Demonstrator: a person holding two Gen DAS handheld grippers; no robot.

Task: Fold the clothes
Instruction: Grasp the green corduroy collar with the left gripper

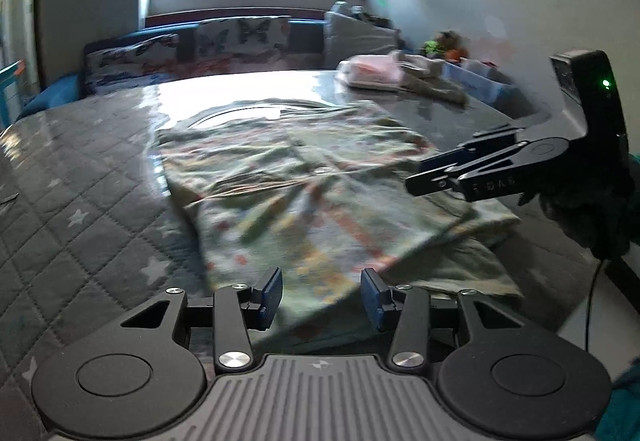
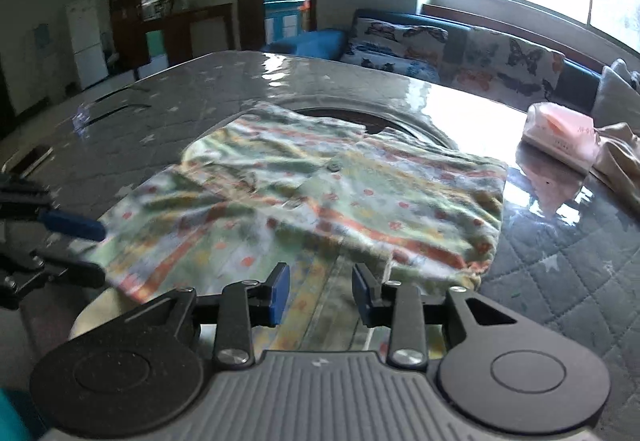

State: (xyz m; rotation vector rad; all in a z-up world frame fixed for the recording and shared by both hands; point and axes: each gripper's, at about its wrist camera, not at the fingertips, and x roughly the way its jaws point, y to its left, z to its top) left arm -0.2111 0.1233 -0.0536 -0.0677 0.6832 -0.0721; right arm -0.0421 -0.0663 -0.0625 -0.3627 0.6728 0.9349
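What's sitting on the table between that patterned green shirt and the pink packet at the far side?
Nothing: in the right wrist view, only bare glossy quilted table cover separates the green patterned shirt from the pink tissue packet.

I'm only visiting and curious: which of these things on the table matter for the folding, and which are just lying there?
For the job:
patterned garment
left gripper
right gripper

Just lying about:
pink packet
beige cloth
butterfly cushions
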